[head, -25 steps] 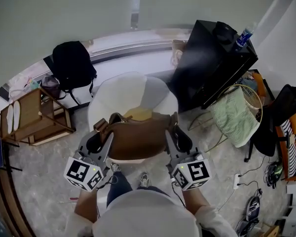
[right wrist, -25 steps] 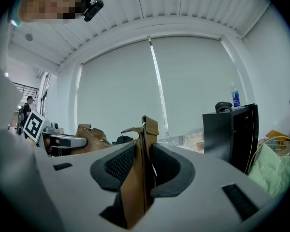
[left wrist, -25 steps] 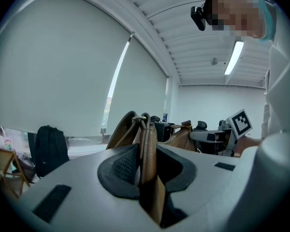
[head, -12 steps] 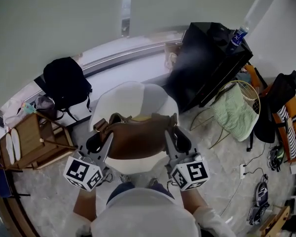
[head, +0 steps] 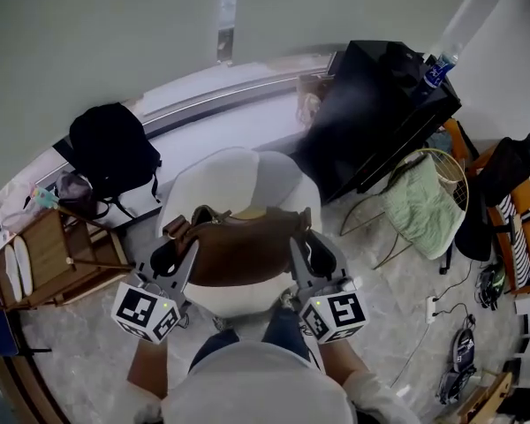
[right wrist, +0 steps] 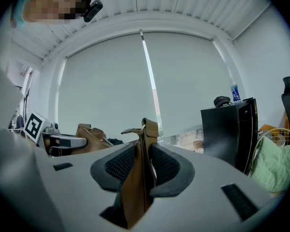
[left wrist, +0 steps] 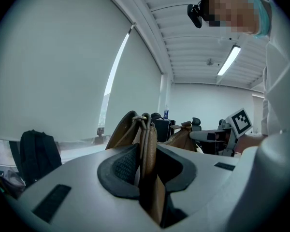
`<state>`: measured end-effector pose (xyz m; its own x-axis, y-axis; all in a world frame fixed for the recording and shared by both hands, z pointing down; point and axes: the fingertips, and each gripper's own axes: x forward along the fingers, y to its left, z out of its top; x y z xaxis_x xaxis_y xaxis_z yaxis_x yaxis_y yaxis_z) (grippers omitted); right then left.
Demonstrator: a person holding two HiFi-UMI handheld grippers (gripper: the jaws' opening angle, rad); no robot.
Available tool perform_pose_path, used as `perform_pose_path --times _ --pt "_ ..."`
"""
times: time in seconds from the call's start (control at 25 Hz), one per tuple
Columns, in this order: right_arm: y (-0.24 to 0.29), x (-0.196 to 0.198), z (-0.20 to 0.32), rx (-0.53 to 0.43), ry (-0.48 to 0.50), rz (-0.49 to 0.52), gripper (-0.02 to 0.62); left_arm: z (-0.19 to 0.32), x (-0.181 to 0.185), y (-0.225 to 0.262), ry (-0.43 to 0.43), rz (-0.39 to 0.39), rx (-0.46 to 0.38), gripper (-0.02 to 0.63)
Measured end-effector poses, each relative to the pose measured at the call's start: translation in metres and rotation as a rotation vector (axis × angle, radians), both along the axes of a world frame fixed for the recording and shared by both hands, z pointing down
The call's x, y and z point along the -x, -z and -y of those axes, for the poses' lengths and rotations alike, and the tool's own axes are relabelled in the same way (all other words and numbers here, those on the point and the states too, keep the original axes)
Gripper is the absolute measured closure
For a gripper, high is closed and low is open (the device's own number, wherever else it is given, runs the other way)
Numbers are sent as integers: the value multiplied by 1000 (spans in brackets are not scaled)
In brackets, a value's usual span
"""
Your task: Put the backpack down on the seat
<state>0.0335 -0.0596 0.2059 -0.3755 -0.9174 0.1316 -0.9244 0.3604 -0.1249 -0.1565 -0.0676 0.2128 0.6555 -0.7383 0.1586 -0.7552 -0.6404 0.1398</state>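
A brown leather backpack (head: 243, 247) hangs level over the round white seat (head: 234, 170), stretched between my two grippers. My left gripper (head: 171, 253) is shut on the bag's left end. In the left gripper view its pads (left wrist: 123, 164) pinch a brown strap with a metal ring (left wrist: 146, 139). My right gripper (head: 307, 247) is shut on the right end. The right gripper view shows a folded brown strap (right wrist: 144, 151) clamped between its pads (right wrist: 165, 166). Whether the bag's bottom touches the seat is hidden by the bag itself.
A black backpack (head: 110, 153) leans by the window ledge at left, next to a wooden shelf (head: 44, 268). A black cabinet (head: 380, 113) with a bottle (head: 437, 67) stands right of the seat. Farther right are a green cloth on a wire basket (head: 421, 203), a dark chair (head: 503, 184) and floor cables.
Both grippers keep their hold on the brown backpack over the seat. The head view has shifted a little and the person's legs have moved closer to the chair.
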Motion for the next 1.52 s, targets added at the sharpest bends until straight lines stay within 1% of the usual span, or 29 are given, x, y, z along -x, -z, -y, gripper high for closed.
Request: perform_pose_path --times 0.24,0.44,0.72,0.92,1.16,1.52 --pt "-19 -21 31 30 70 -10 465 16 -20 -20 75 7 -8 512" --pt "-35 -37 56 47 109 -3 466 34 -37 -34 131 11 17 511" --pt "-67 -47 83 77 108 -4 467 53 -48 -64 141 27 46 511" --pt "-92 -50 102 96 89 -10 468 69 -52 -91 127 31 71 511" --pt "-126 -53 120 122 73 4 469 86 -55 -126 125 23 97 511" --pt "-179 -54 144 155 80 -3 474 111 -56 -179 146 15 142 512"
